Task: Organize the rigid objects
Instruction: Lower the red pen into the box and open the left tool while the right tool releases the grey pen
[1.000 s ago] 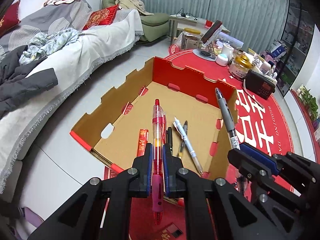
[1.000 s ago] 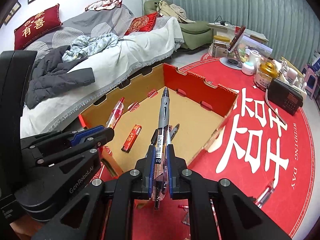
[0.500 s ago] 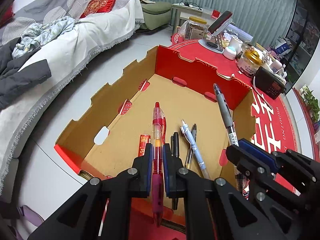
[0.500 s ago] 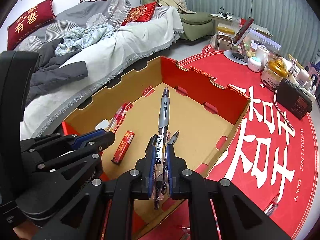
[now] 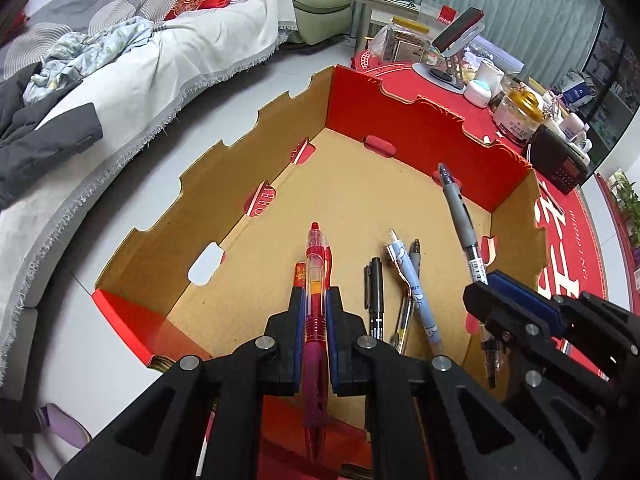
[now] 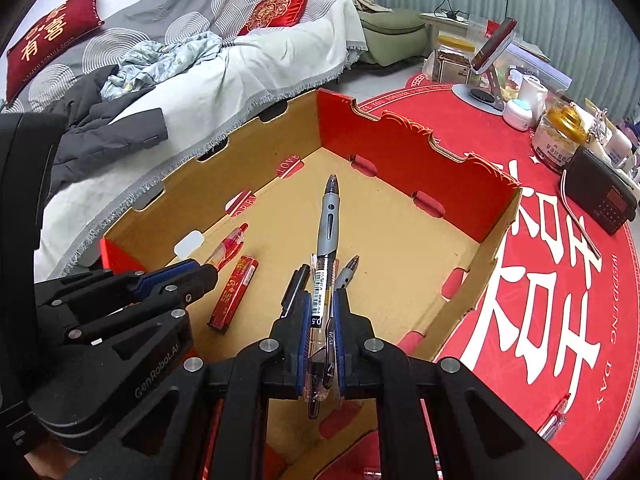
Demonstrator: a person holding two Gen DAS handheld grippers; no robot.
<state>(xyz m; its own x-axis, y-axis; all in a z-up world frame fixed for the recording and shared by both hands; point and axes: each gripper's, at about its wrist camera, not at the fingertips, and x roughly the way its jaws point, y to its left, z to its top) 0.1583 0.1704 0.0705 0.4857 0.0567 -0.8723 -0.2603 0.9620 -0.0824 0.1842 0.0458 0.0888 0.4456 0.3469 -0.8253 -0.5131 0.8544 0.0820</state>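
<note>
Left to right: the left gripper (image 5: 314,338) has its fingers (image 5: 297,320) clamped on a red pen (image 5: 316,308), translucent barrel with a darker rubber grip. The pen's long axis runs straight along the fingers, tip end forward and tilted down over the open cardboard box (image 5: 224,184), near its left wall. On the box floor just ahead lie a small red carton (image 6: 234,298), a black marker (image 5: 375,300), a light blue pen (image 5: 414,292) and a further dark pen beside it, all roughly parallel to the held pen. The right gripper (image 6: 322,334) has its fingers (image 6: 303,320) closed on a grey pen (image 6: 328,224), grey upper barrel, clear lower barrel with a printed label; its axis also follows the fingers and points toward the far red wall of the box. Each pen hangs above the box floor, apparently not touching it, though the fisheye view makes the clearance hard to judge. Both grippers are side by side over the near edge; the left one is nearer the carton, the right one nearer the loose pens. The coming move likely calls for lowering and release so each pen lands parallel to those already laid. A further red pen (image 6: 554,420) lies on the red mat (image 6: 540,320), outside the box.
</note>
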